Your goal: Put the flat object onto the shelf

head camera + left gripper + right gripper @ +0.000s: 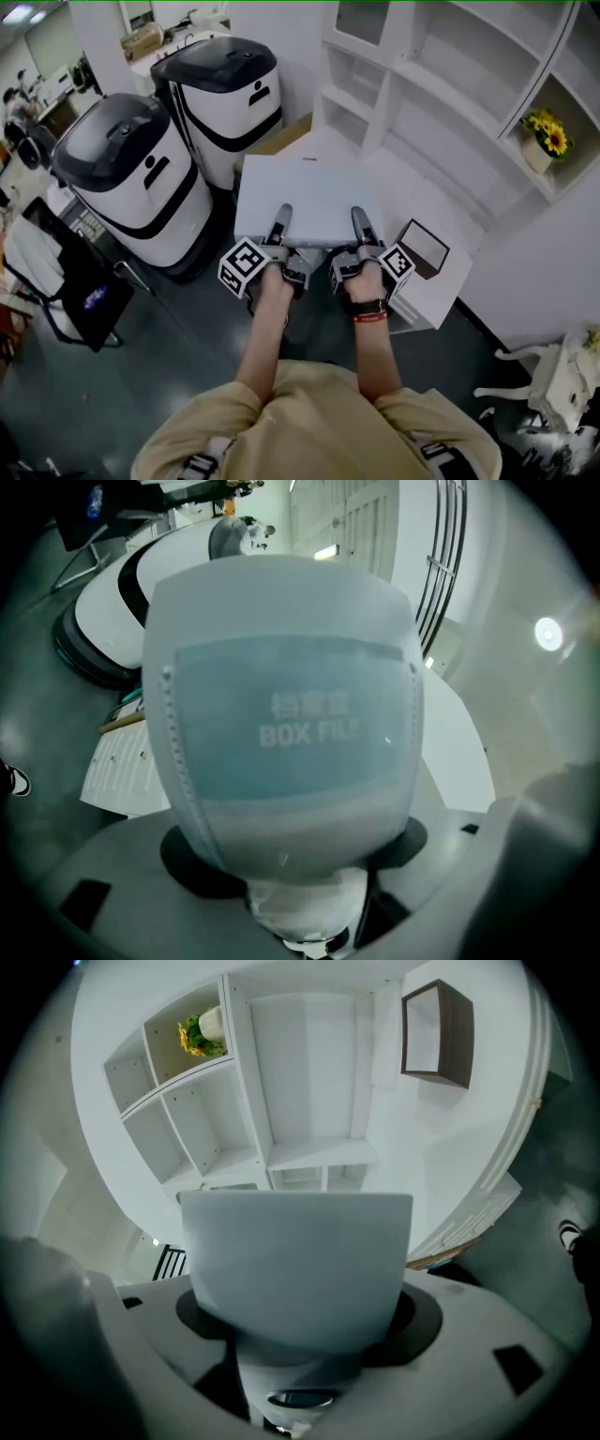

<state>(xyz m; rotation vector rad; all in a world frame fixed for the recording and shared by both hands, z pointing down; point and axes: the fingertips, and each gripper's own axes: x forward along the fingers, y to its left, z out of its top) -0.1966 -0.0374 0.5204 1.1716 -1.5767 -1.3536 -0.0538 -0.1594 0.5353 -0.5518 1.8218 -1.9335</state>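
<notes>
A flat pale grey box file (305,192) is held level in the air in front of the white shelf unit (441,84). My left gripper (281,225) is shut on its near edge at the left, and my right gripper (362,225) is shut on the same edge at the right. In the left gripper view the file's side (291,724) fills the middle, with the print "BOX FILE", clamped between the jaws. The right gripper view shows the file's plain end (295,1260) held the same way, with the shelf's open compartments (309,1091) beyond it.
Two large white-and-black bins (141,178) (225,94) stand at the left. A brown open-frame box (424,248) sits on a low white surface below the shelf. A pot of yellow flowers (544,141) occupies one shelf compartment. A black chair (75,281) is at the far left.
</notes>
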